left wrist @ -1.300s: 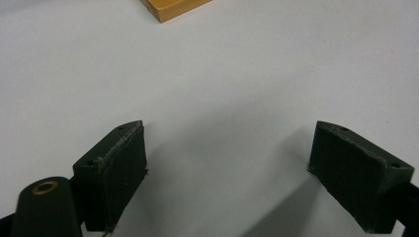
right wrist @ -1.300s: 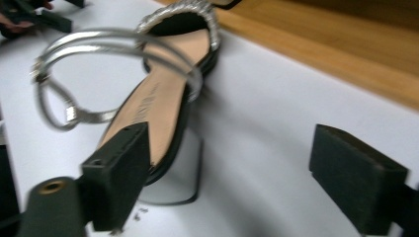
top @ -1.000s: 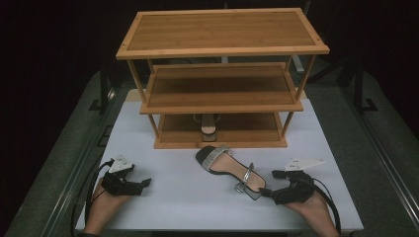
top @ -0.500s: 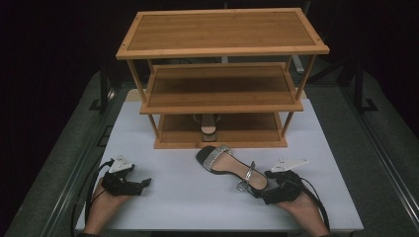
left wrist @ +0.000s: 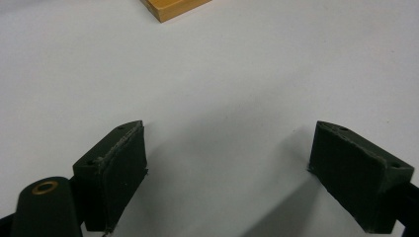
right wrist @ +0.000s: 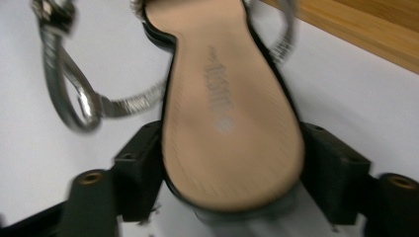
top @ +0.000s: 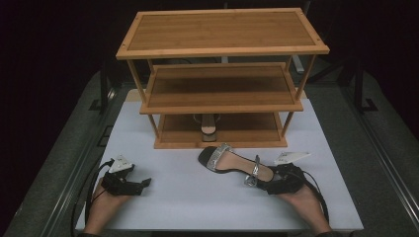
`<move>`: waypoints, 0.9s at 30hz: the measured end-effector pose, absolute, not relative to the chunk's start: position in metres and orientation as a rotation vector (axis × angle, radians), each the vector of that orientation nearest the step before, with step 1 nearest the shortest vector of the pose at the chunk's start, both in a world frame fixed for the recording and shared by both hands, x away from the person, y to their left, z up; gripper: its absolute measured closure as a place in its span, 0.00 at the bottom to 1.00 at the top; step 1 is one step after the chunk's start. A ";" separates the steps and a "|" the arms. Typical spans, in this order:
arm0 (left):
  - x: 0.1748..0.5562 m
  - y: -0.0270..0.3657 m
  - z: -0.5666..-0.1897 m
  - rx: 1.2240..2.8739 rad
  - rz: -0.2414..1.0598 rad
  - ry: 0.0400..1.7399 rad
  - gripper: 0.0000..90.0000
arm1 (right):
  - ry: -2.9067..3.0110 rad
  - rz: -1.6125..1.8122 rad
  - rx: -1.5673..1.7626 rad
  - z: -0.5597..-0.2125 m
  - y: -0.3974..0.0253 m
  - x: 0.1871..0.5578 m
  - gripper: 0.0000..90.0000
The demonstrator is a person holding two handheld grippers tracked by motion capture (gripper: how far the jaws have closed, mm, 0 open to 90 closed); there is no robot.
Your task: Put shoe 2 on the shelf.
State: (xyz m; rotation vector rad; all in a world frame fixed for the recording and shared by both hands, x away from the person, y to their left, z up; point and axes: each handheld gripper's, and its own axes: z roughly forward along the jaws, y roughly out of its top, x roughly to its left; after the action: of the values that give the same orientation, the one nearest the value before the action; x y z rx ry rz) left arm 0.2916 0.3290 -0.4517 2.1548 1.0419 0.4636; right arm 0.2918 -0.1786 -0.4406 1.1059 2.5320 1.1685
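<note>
A: Where the high view looked down, the sandal (top: 236, 166) lay on the white table (top: 197, 207) just in front of the shelf rack (top: 222, 94), heel at the right gripper (top: 260, 183). Left gripper (top: 144, 183)?

B: Left gripper view: jaws spread wide over bare table, pinching nothing.

A: Right gripper view?

B: Jaws sat either side of the sandal's heel end (right wrist: 232, 163), touching its edges. Strap (right wrist: 74, 98) lay loose to the side.

Bright overhead light on the white table (top: 197, 197), dark surroundings; right gripper view motion-blurred.
</note>
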 end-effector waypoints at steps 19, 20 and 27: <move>0.292 0.329 -0.452 2.152 0.461 1.045 0.15 | 2.539 1.078 1.042 -0.445 -0.156 0.304 0.41; 0.292 0.329 -0.452 2.153 0.461 1.045 0.15 | 2.539 1.083 1.040 -0.445 -0.156 0.304 0.41; 0.292 0.329 -0.452 2.152 0.461 1.045 0.15 | 2.484 1.150 1.000 -0.435 -0.162 0.299 0.42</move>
State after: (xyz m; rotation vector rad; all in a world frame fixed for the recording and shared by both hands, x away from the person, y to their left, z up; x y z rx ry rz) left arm 0.2916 0.3289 -0.4518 2.1525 1.0446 0.4608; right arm 0.2988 -0.1624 -0.4354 1.0005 2.4842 1.1498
